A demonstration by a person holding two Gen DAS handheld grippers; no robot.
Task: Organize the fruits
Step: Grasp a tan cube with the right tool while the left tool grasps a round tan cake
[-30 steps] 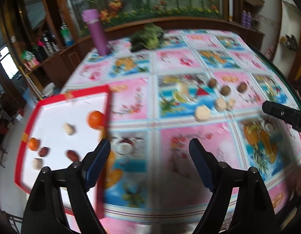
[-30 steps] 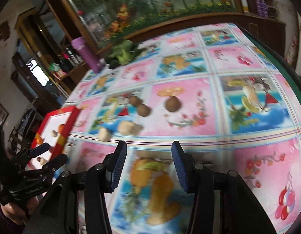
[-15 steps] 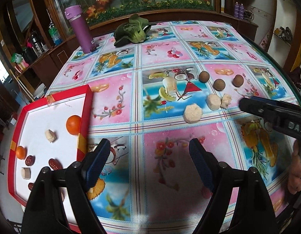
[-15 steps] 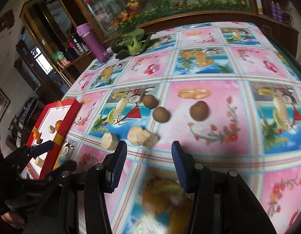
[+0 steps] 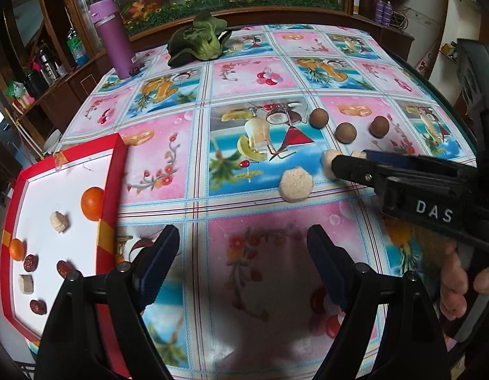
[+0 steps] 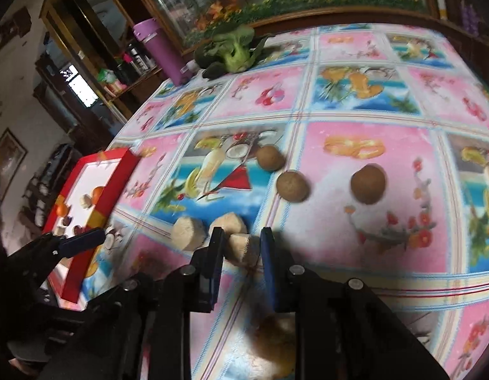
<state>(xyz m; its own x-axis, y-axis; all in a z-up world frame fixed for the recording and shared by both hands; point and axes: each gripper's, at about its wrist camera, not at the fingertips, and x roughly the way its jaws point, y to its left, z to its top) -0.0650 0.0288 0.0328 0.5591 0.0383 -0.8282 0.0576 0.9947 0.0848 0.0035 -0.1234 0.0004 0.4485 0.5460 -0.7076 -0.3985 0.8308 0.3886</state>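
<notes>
Leftmost in the left wrist view, a red-rimmed white tray [image 5: 112, 171] holds two oranges, one large [image 5: 92, 203] against the right rim and one small [image 5: 16, 249] near the left rim, along with pale cut chunks and dark red dates [image 5: 31, 262]. Next to it, the left gripper [image 5: 242, 264] hangs over the fruit-print tablecloth [image 5: 254, 76] with its jaws wide apart and nothing between them. Further right, a pale cut fruit piece [image 5: 295, 184] with faceted sides lies by itself on the cloth, and three round brown fruits [image 5: 345, 132] sit in a row beyond it. On the right, the right gripper [image 6: 241, 248] has just been closing, and its jaws now bracket a pale chunk [image 6: 241, 248] that seems pinched between the pads, though blur leaves the contact uncertain. Two more pale chunks [image 6: 187, 233] lie just left of it. At the far edge stand a purple flask [image 5: 112, 36] and a leafy green vegetable [image 5: 198, 42].
</notes>
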